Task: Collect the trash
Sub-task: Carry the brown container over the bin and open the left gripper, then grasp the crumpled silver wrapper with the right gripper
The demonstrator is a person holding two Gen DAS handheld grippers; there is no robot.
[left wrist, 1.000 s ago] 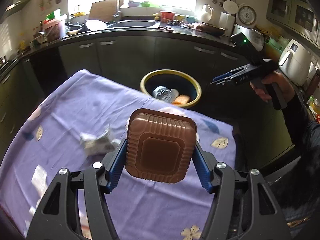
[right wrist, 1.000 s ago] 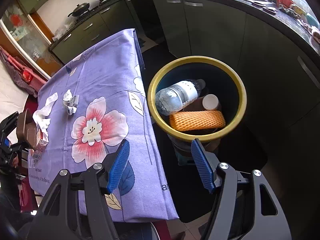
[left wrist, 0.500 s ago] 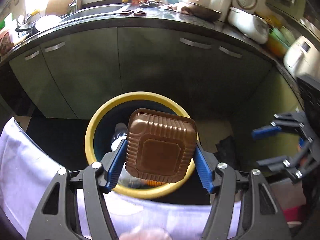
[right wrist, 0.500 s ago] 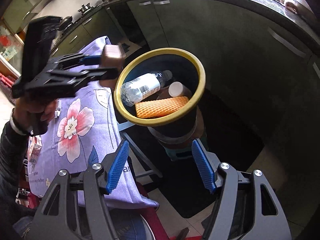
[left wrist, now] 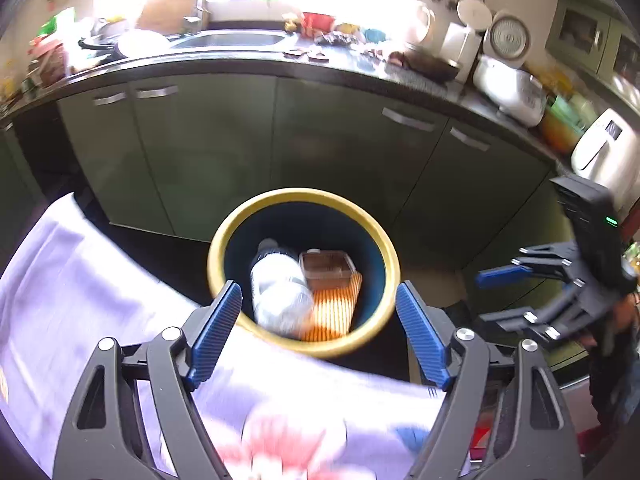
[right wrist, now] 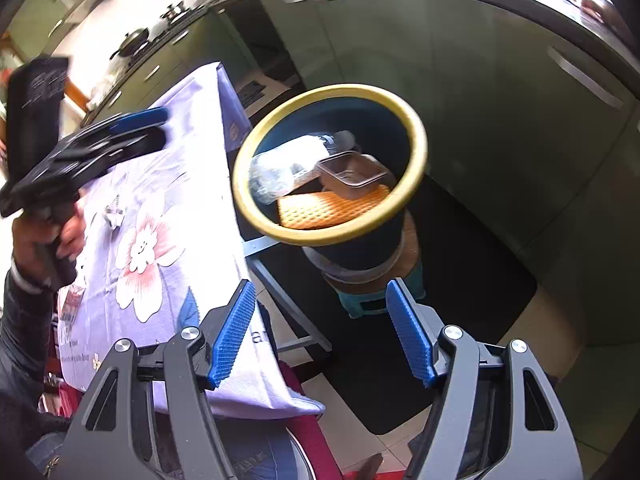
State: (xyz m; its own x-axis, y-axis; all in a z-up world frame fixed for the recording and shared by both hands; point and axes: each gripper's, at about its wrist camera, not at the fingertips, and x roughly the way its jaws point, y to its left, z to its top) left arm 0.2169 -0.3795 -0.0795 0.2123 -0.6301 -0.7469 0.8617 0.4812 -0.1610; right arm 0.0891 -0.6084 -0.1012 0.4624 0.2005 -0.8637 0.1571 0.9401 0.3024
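Observation:
The yellow-rimmed bin (left wrist: pixel 304 196) stands just past the table edge, holding a clear plastic bottle (left wrist: pixel 280 292), an orange foam net (left wrist: pixel 336 312) and a brown plastic tray (left wrist: pixel 326 264) lying on top. My left gripper (left wrist: pixel 318 286) hovers over the table edge in front of the bin, its jaws opening with nothing between them. My right gripper (right wrist: pixel 320 286) is open and empty, above the floor beside the bin (right wrist: pixel 418 136). The right wrist view shows the tray (right wrist: pixel 352 174) inside and the left gripper (right wrist: pixel 160 128) over the table.
A purple flowered tablecloth (right wrist: pixel 168 200) carries a crumpled silver wrapper (right wrist: pixel 114 214) and paper scraps near its far side. The bin sits on a small teal stool (right wrist: pixel 360 300) over a black mat. Dark kitchen cabinets (left wrist: pixel 340 140) run behind it.
The brown tray has left my left gripper and now lies in the bin. The left jaws have spread wider and pulled back over the table edge. The right gripper has barely shifted.

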